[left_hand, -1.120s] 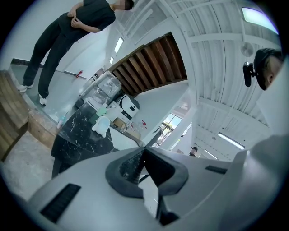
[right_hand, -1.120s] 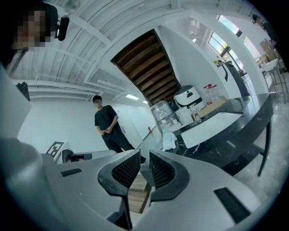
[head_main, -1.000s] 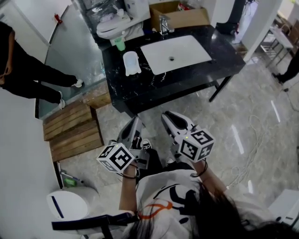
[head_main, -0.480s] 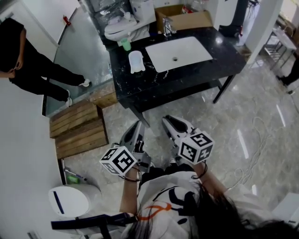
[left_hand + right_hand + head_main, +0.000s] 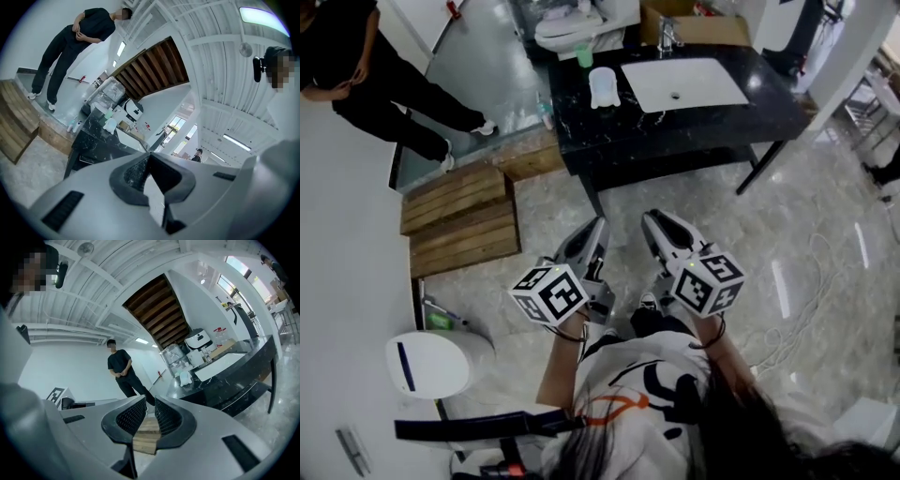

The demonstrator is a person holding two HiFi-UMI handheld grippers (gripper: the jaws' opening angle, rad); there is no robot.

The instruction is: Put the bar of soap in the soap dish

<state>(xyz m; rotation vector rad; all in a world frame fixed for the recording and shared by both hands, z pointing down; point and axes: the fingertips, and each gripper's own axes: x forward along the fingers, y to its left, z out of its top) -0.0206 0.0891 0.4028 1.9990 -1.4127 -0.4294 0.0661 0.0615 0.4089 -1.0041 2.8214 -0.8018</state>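
On the far black counter (image 5: 694, 117), left of the white sink (image 5: 684, 82), lies a white dish-shaped thing (image 5: 603, 86), with a small green thing (image 5: 584, 56) behind it. From here I cannot tell which is the soap. Both also show in the left gripper view, the white thing (image 5: 110, 124) and the green one (image 5: 108, 114). My left gripper (image 5: 592, 239) is held low before my body, shut and empty. Beside it my right gripper (image 5: 659, 225) is also empty, its jaws a narrow slit apart. Both point toward the counter, well short of it.
Wooden pallets (image 5: 459, 220) lie on the marble floor at left, with a white lidded bin (image 5: 436, 361) nearer me. A person in black (image 5: 375, 66) stands at upper left by a glass panel. A faucet (image 5: 667, 36) and cardboard box (image 5: 703, 28) sit behind the sink. Cables (image 5: 806, 300) trail at right.
In the head view the counter has slid up and right and looks smaller. The bystander at left shows more. Both grippers keep the same pose before my body.
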